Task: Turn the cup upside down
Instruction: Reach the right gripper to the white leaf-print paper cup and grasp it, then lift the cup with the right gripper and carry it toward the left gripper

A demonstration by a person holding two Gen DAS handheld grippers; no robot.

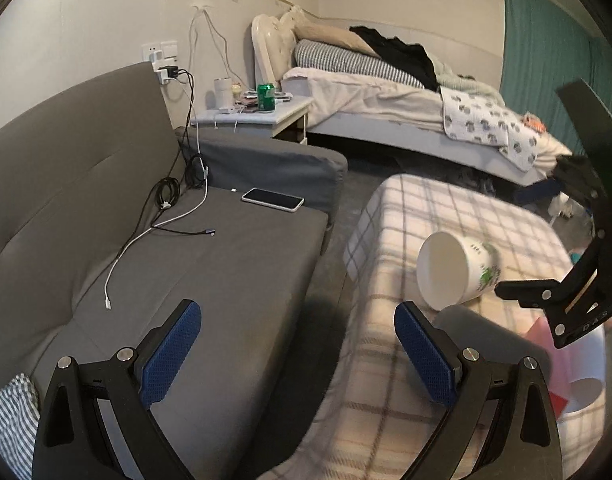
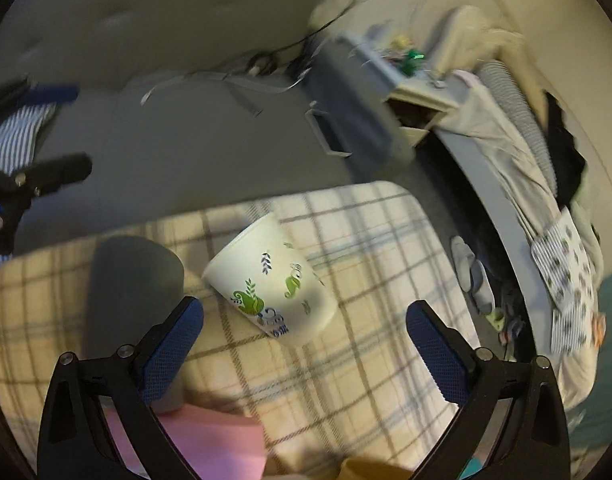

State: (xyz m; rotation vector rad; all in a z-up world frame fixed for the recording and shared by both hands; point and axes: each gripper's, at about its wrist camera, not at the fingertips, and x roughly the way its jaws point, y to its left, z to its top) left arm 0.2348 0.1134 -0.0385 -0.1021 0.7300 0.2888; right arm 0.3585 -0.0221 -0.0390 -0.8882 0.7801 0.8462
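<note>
A white paper cup [image 1: 456,270] with green leaf prints lies tilted on its side on the plaid-covered table [image 1: 446,208], its open mouth facing left. It also shows in the right wrist view [image 2: 271,280], blurred, just ahead of and between the fingers. My right gripper [image 2: 303,316] is open, its blue pads apart and not touching the cup. It shows in the left wrist view [image 1: 546,296] at the right, just beside the cup. My left gripper [image 1: 297,320] is open and empty over the gap between sofa and table.
A grey cylinder [image 1: 482,332] lies near the cup, with pink and white rolls [image 1: 574,364] beyond. A grey sofa [image 1: 225,264] with cables and a phone [image 1: 272,199] is at left. A nightstand [image 1: 257,114] and a bed [image 1: 406,104] stand behind.
</note>
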